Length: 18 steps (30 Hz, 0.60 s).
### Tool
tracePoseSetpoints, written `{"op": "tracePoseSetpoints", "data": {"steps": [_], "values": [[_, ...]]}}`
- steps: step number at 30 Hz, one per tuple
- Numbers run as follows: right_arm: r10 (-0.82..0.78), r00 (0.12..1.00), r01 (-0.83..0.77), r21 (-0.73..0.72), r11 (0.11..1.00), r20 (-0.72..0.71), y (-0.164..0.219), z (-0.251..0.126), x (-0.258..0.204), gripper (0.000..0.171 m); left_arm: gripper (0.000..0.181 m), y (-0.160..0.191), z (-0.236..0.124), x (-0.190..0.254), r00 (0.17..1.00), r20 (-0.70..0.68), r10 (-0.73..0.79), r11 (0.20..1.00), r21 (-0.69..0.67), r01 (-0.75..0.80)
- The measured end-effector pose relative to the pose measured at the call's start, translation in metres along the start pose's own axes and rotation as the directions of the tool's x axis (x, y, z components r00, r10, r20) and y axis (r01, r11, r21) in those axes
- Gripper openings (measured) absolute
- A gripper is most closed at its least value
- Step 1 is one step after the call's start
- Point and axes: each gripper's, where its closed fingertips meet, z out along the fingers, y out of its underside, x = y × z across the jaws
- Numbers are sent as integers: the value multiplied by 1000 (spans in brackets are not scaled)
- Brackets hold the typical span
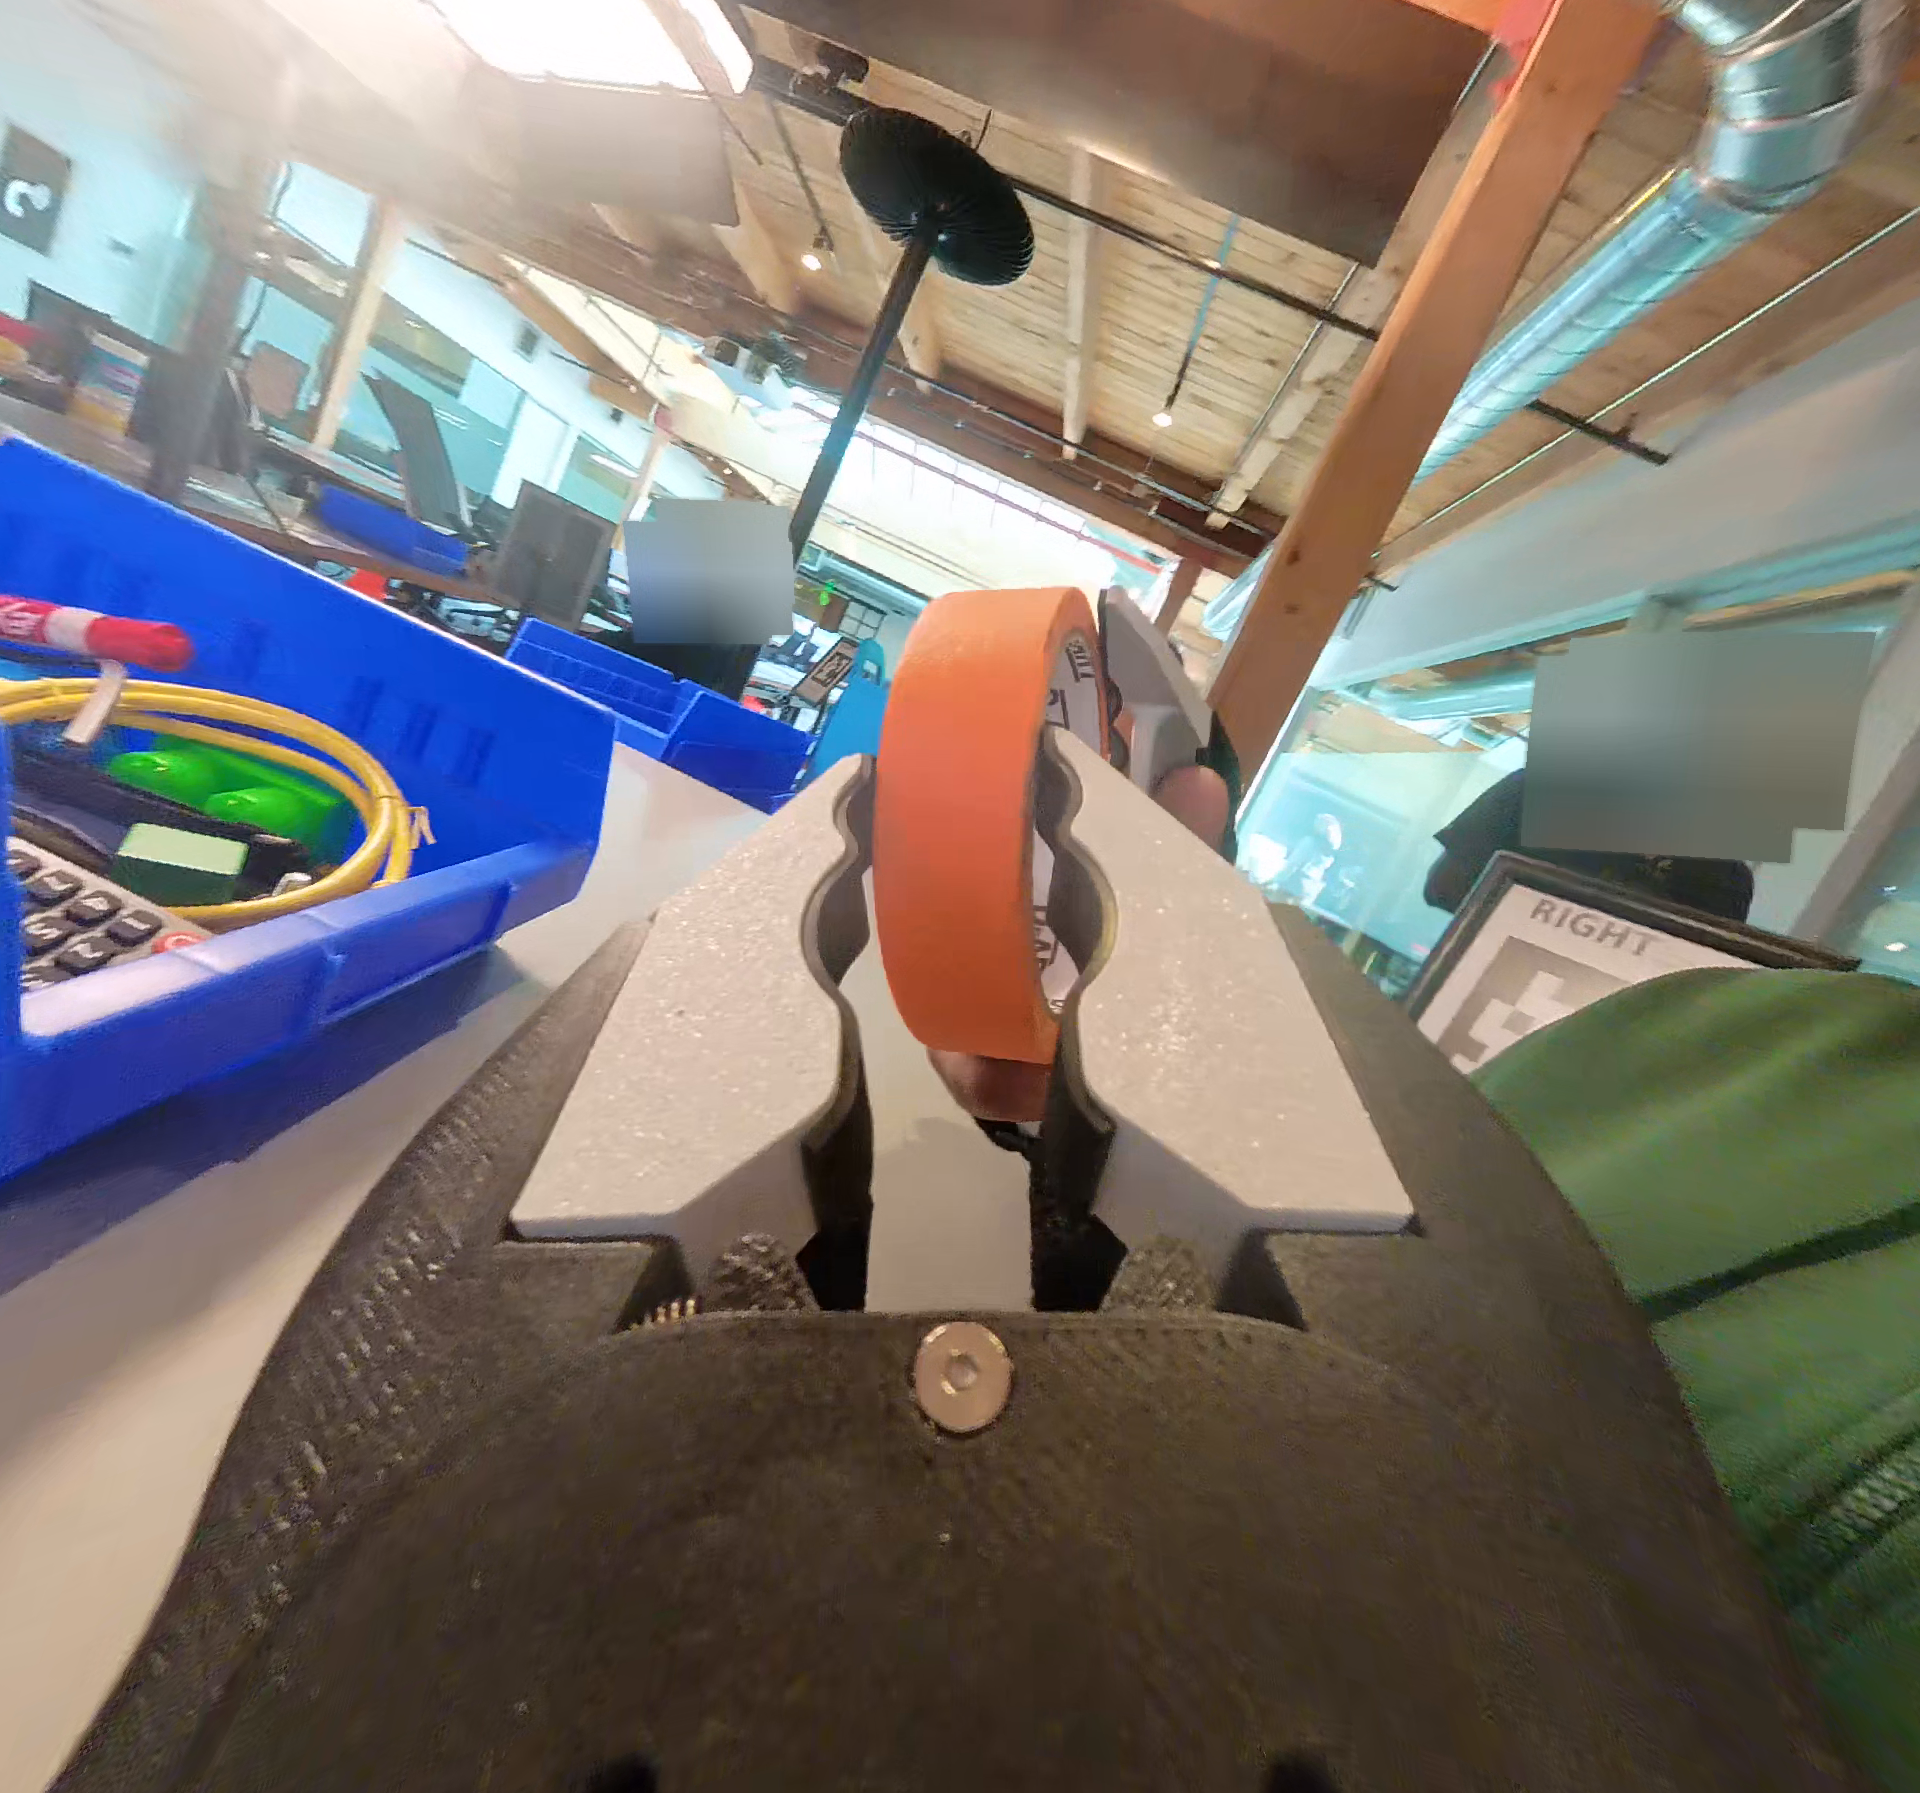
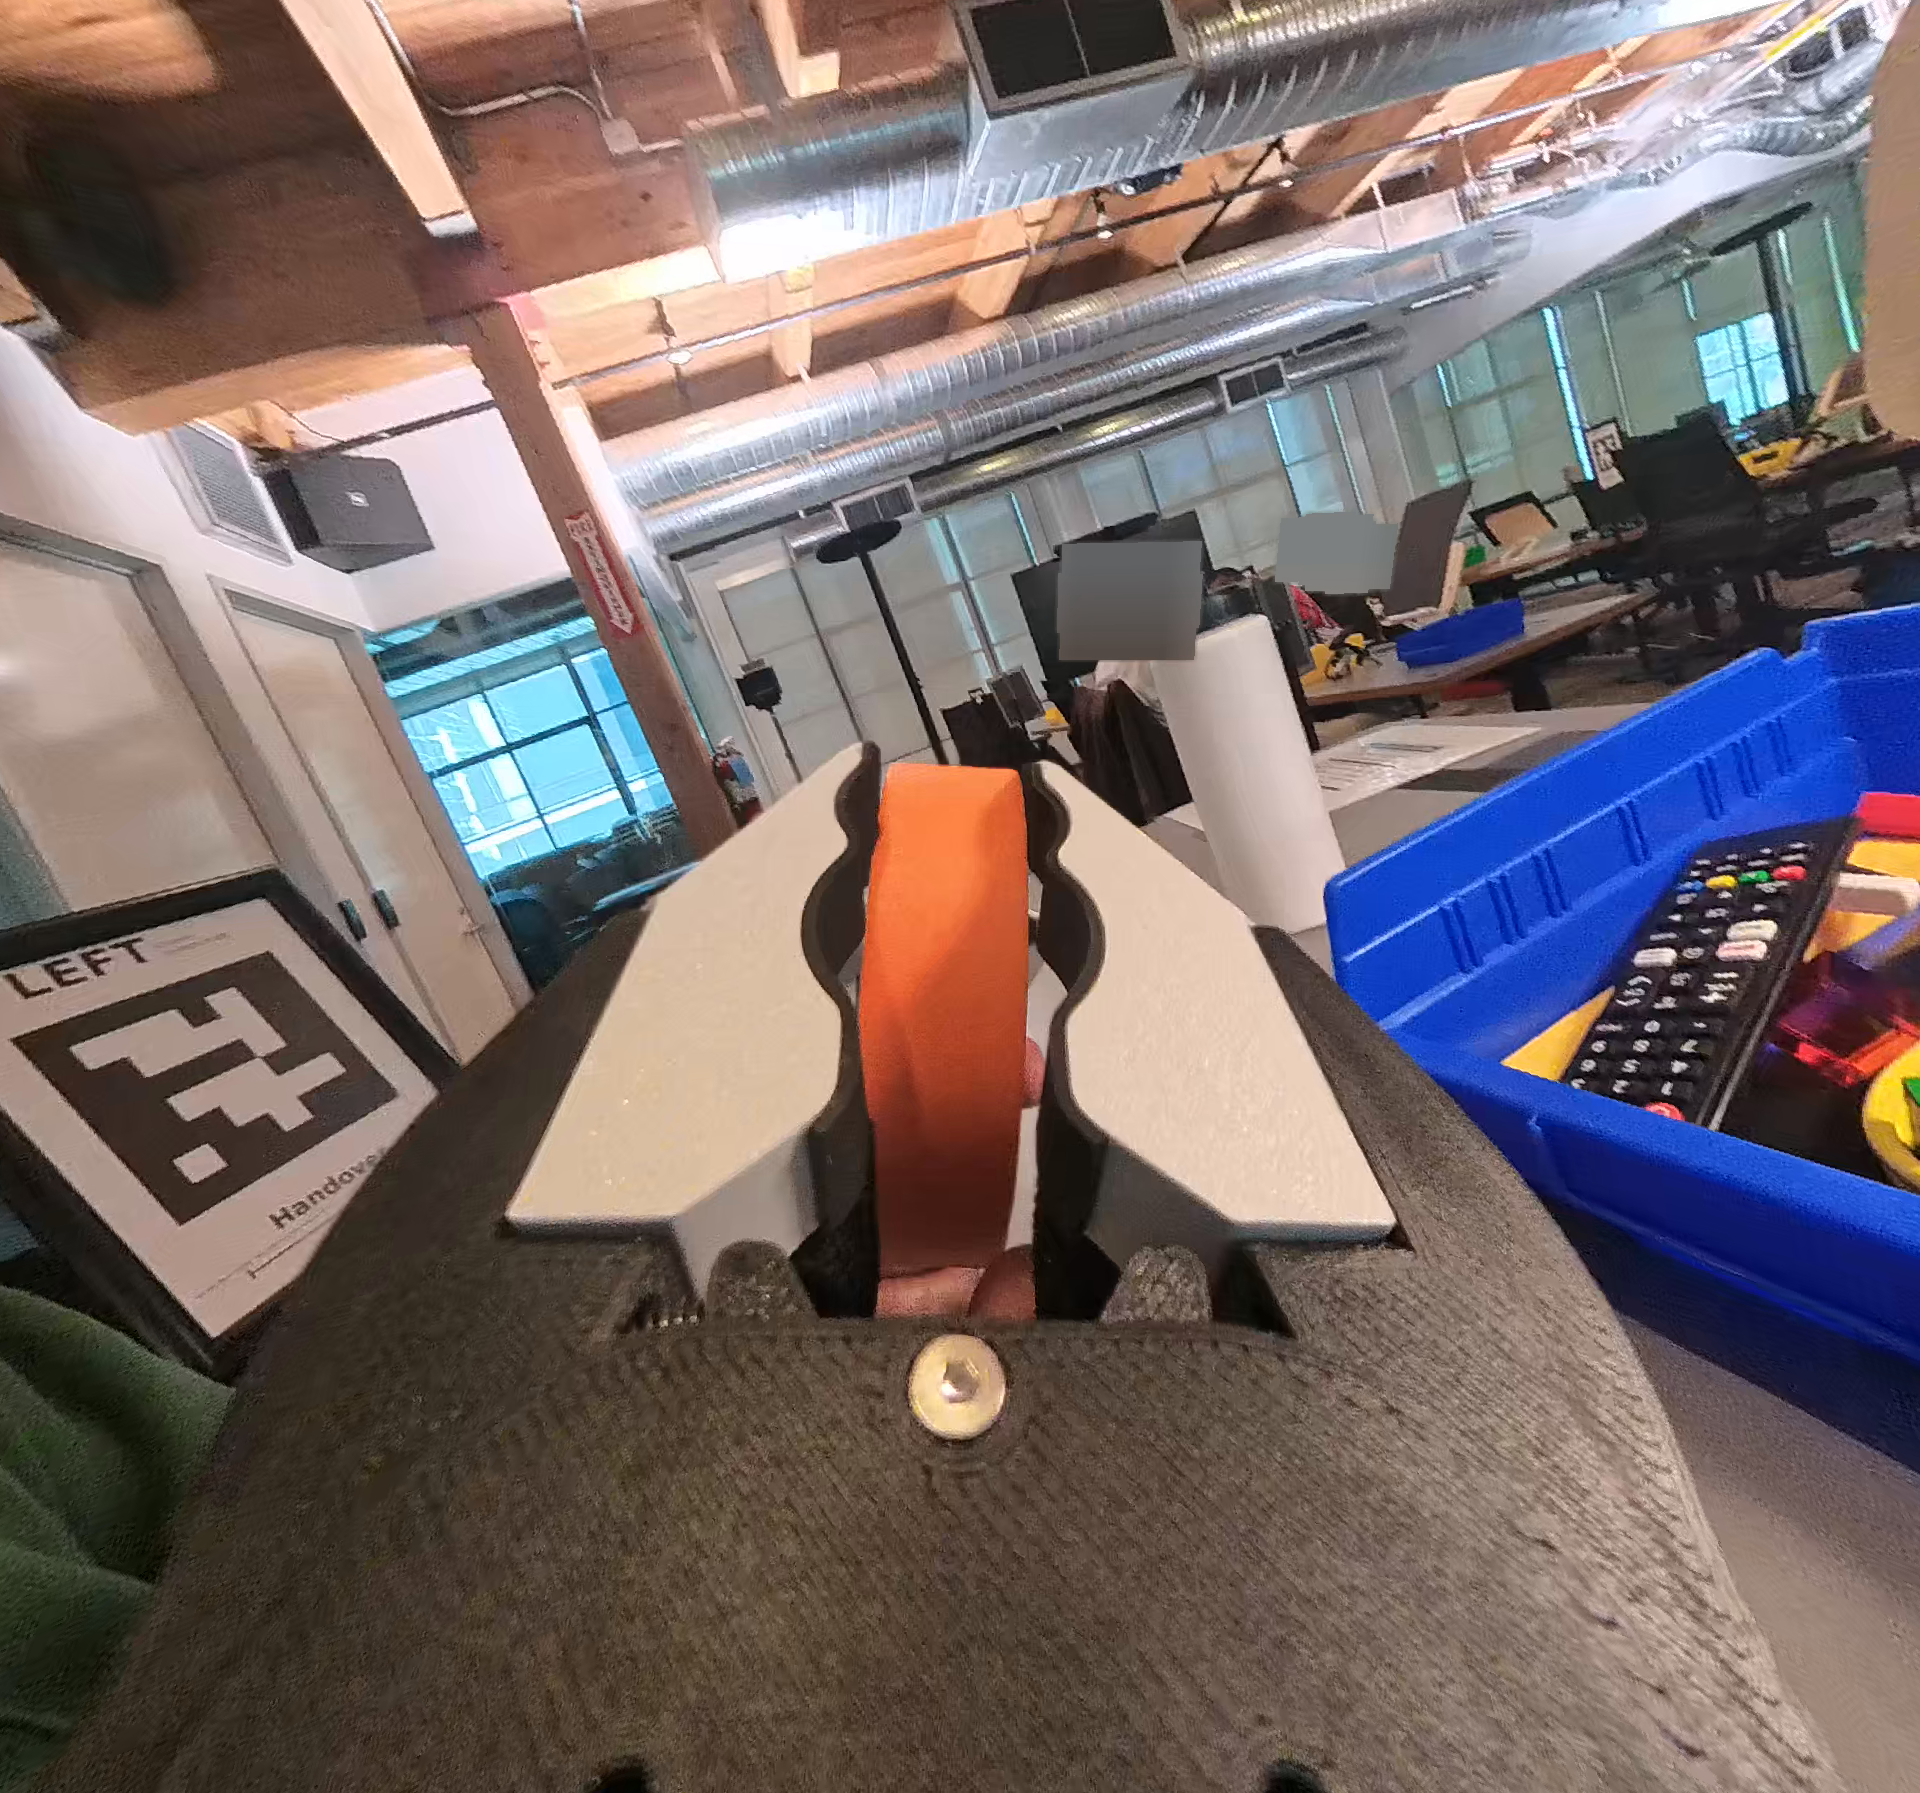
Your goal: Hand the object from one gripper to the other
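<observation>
So both tongs are gripping the orange tape roll [image 1: 961,839] edge-on, left tongs [image 1: 956,798] and right tongs [image 2: 948,808] each clamping down on it, blue bin [image 1: 416,704] sitting nearby

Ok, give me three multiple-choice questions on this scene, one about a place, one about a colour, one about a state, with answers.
1. Where is the remote control? A in the blue bin; B on the floor; C on a chair.
2. Colour of the tape roll? A blue; B orange; C white.
3. The tape roll is: A on the table; B in a bin; C gripped.
Answers: A, it lies among the bin's clutter; B, plainly orange; C, left claw and right claw both pinch it.
</observation>
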Motion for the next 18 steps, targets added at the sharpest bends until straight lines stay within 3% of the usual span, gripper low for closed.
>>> {"op": "tracePoseSetpoints", "data": {"steps": [2, 6, 10, 13, 18], "values": [[-29, 998, 29, -7, 1000, -52, 2, 0, 7, 28, 29, -4, -2, -5, 999, 44, 27, 1000, 11, -28], [-219, 958, 221, -6, 975, -185, -5, -2, 15, 47, 29, -18, -13, -28, 978, 202, 48, 995, 79, -65], [-493, 821, 475, -135, 870, -287, 4, -2, 21, 46, 29, -40, -33, -52, 948, 315, -47, 972, 232, -29], [-628, 716, 563, -282, 777, -303, 22, 1, 31, 51, 29, -60, -47, -50, 961, 234, -145, 916, 399, 41], [-511, 848, 471, -240, 849, -143, 40, 9, 9, 75, 29, -77, -47, -34, 977, 0, -214, 841, 508, 184]]}}
